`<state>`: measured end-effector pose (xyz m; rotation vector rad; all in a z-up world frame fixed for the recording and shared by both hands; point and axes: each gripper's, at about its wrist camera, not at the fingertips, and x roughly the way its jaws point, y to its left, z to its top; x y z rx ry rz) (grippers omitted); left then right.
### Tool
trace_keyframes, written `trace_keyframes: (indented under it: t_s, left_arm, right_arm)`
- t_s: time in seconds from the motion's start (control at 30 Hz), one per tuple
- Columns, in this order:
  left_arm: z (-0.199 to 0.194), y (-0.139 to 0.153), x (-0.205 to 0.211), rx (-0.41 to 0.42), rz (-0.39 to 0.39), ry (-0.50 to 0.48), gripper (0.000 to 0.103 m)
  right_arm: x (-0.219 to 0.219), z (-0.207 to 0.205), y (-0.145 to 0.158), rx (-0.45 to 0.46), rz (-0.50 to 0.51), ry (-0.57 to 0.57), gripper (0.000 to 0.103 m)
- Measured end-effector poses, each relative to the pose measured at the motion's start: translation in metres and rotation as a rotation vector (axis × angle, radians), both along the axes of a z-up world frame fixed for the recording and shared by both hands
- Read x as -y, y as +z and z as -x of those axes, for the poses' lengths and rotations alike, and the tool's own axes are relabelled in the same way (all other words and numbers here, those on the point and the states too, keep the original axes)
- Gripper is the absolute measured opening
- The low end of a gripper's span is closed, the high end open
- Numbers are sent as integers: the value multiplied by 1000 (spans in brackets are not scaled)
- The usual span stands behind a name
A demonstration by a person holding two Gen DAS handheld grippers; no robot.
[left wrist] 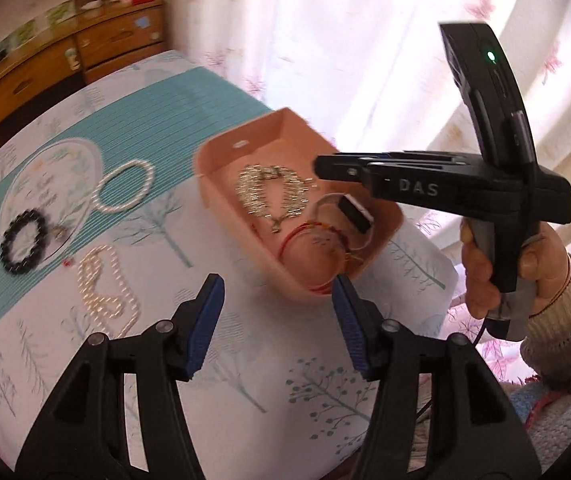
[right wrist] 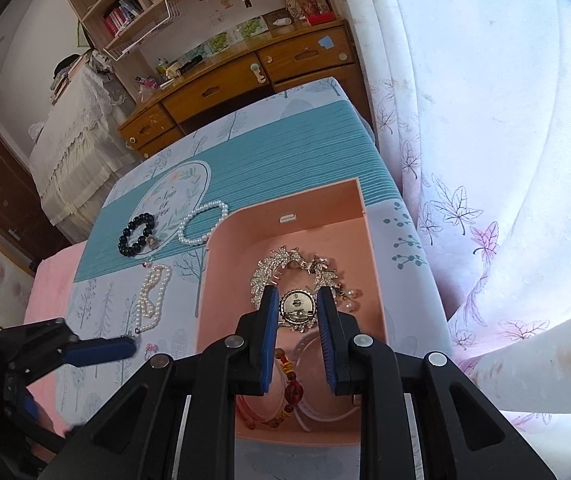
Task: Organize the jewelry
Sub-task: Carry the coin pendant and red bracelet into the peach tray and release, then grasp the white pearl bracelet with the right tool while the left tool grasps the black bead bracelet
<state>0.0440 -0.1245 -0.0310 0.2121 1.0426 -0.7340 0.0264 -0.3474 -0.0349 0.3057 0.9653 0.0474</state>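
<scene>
Here we are over the pink box (right wrist: 221,264) on the tree-print cloth (right wrist: 97,312), and it is filling up: a sparkly silver piece (right wrist: 285,264), a red cord bracelet (left wrist: 305,240) and a pale bangle already lie inside. The right gripper (right wrist: 296,312) hangs over the box with a round gold medallion (right wrist: 296,307) sitting between its blue pads; the jaws stand narrow, but whether they actually press on it I cannot tell from here. The left gripper (left wrist: 277,300) is off to the side over bare cloth, jaws apart and nothing between them. Still waiting outside the box: the black bead bracelet (right wrist: 137,234) on the oval print, the white pearl bracelet (right wrist: 203,224) just beside it, and the pearl necklace (right wrist: 151,300) heaped nearer the left gripper's fingers. That necklace looks the likely next candidate, and it should be light but limp and slithery, smooth beads on a soft string, so pinching a doubled bunch at the middle of the heap seems safer than one strand. The bead bracelets look springy; take them across the ring's band.
</scene>
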Motion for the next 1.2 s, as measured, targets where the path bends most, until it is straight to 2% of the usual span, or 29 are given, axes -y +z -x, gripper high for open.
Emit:
trace_keyframes:
  t_s: [0.2,0.37,0.43,0.47,0.5,0.77,1.03,1.2]
  left_arm:
    - [-7,2,-42,-15,13,157,53]
    - [-13,2,-68,13,3,253,53]
    - [-16,0,-76,15,-4,282,53]
    - [-17,-1,-79,14,-4,292,53]
    - [-17,-2,-84,12,-4,305,53]
    - [-8,-7,-113,13,-28,387,53]
    - [-6,-11,-146,-6,-56,482,53]
    - [-18,-6,-164,3,-89,531,53]
  right_arm:
    - [-8,-5,-10,-40,9,1,19]
    - [-8,6,-15,-94,35,-10,20]
    - [-12,9,-17,-109,62,-13,27]
    - [-13,10,-18,-111,69,-13,39]
    - [-15,12,-19,-110,79,-18,44]
    - [-34,17,-13,-86,91,4,45]
    - [-79,13,2,-45,97,117,45]
    - [-105,-2,16,-11,109,190,45]
